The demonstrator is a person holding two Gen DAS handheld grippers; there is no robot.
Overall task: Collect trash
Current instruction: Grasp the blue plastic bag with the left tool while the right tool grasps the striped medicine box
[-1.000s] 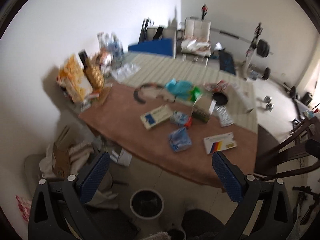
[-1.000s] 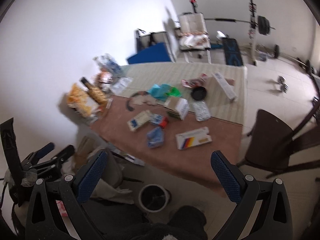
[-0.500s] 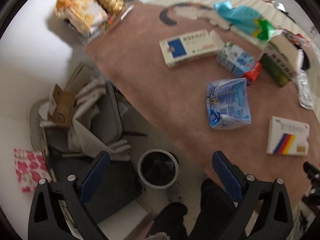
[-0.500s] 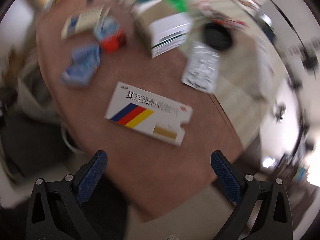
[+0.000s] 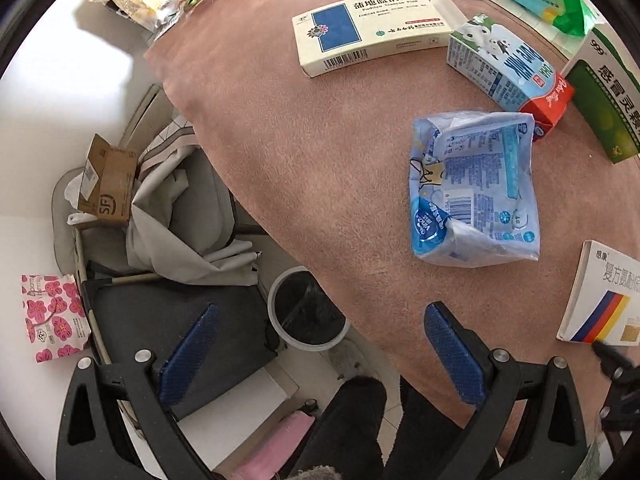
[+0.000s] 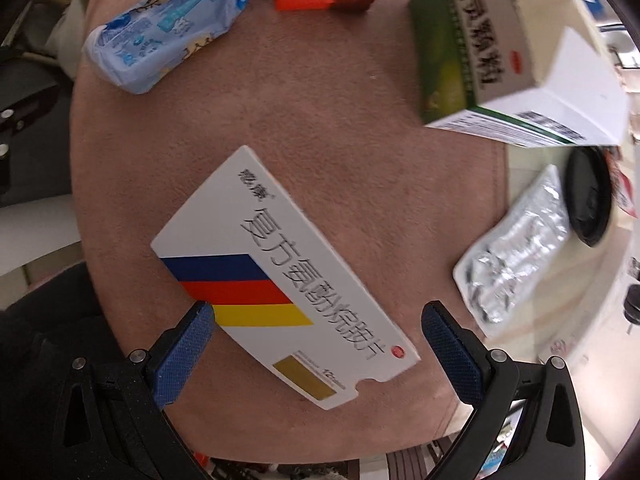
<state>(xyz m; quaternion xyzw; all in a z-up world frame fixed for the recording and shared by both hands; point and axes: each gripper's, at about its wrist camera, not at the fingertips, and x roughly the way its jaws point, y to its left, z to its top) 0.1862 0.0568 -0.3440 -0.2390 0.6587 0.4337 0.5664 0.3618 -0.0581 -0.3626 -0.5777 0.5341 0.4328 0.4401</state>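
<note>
- Right wrist view showed the right gripper (image 6: pixel 316 344) hovering low over the white striped medicine box (image 6: pixel 280 276), which lay flat on the brown tablecloth (image 6: pixel 360 168), directly ahead of and partly between the two blue pads.
- The box's long axis ran diagonally, from upper left to lower right across the gap; it was not square to the fingers, so a close would, as I judged it, catch it across a skewed width unless the wrist turned.
- The jaws stood wide apart and gripped nothing. The left pad (image 6: pixel 188 344) appeared just at the box's near long edge by the yellow stripe; whether it touched could not be told. The right pad (image 6: pixel 452 352) was clear of the box.
- The right gripper was plainly the nearer one to this box; in the left wrist view the same box sat far off at the right edge.
- The left gripper (image 5: pixel 320 356) was likewise spread wide and empty, held above the table edge, with the bin (image 5: pixel 306 308) on the floor just ahead of its fingers.
- Other litter, a crumpled blue wrapper (image 6: pixel 168 24) and a green box (image 6: pixel 480 52), lay farther ahead, well apart from the pads.
</note>
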